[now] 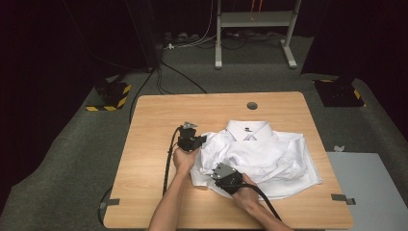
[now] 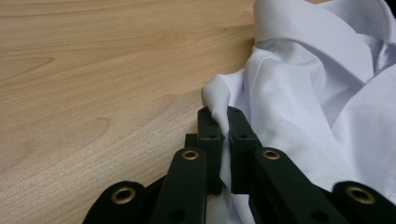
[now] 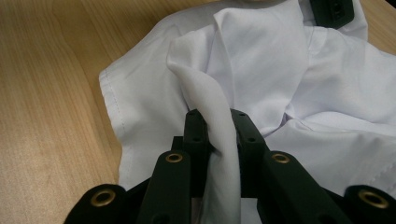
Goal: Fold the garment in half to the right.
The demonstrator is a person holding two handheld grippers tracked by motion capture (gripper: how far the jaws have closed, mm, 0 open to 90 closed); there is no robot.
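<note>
A white collared shirt lies crumpled on the wooden table, collar toward the far side. My left gripper sits at the shirt's left edge, shut on a pinched fold of the white cloth. My right gripper is at the shirt's near left corner, shut on a thick fold of the same shirt that rises between its jaws. In the right gripper view the shirt spreads ahead, and part of the other gripper shows at the top.
Bare wood lies left of the shirt and along the near edge. A round cable hole sits near the table's far edge. Black cables trail from both grippers. A grey panel lies at the right on the floor.
</note>
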